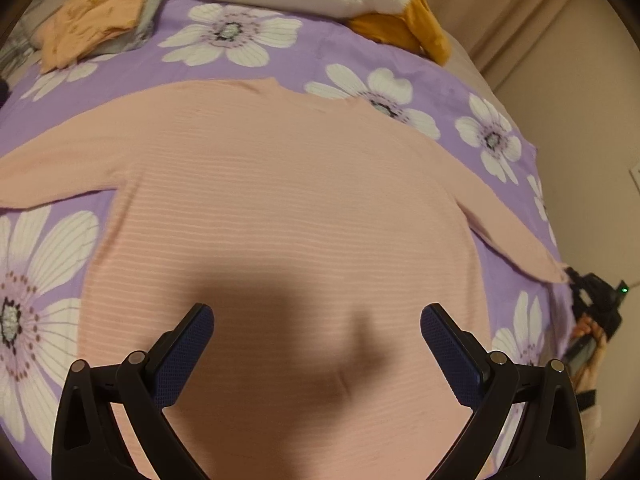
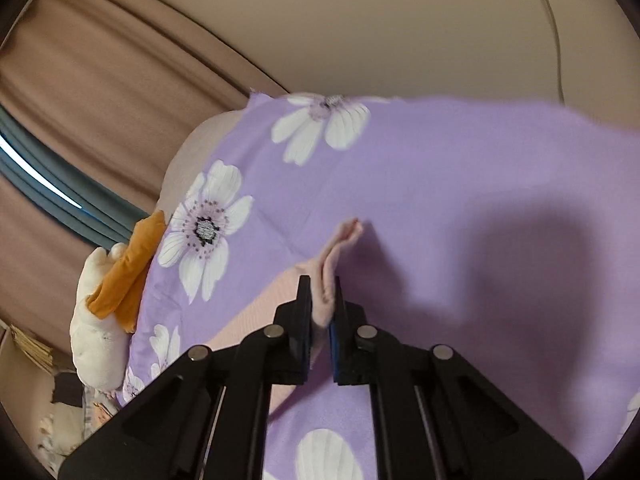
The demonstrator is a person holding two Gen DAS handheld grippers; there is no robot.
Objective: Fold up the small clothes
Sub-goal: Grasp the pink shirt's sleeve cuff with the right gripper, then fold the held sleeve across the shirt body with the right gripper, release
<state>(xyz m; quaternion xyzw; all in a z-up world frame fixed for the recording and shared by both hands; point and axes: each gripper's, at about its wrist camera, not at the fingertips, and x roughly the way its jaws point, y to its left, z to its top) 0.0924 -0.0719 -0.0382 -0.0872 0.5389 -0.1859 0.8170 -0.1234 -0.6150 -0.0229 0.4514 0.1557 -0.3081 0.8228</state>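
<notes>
Pink ribbed knit fills the left wrist view: the small pink top point(image 1: 280, 200) lies spread flat, both sleeves out to the sides, on the purple flowered sheet point(image 1: 280, 64). No fold shows in the body yet, so I judge the folding of this piece barely begun. The left gripper point(image 1: 316, 320) hovers over the lower body with its jaws spread wide, holding nothing. The right gripper point(image 2: 322, 300) has its jaws drawn narrow, pinching the cuff end of the right sleeve point(image 2: 340, 248), which sticks up between them above the sheet. A folded orange garment point(image 1: 96, 16) sits at the far corner, apparently finished. Left to do: bring both sleeves in, then fold the body
</notes>
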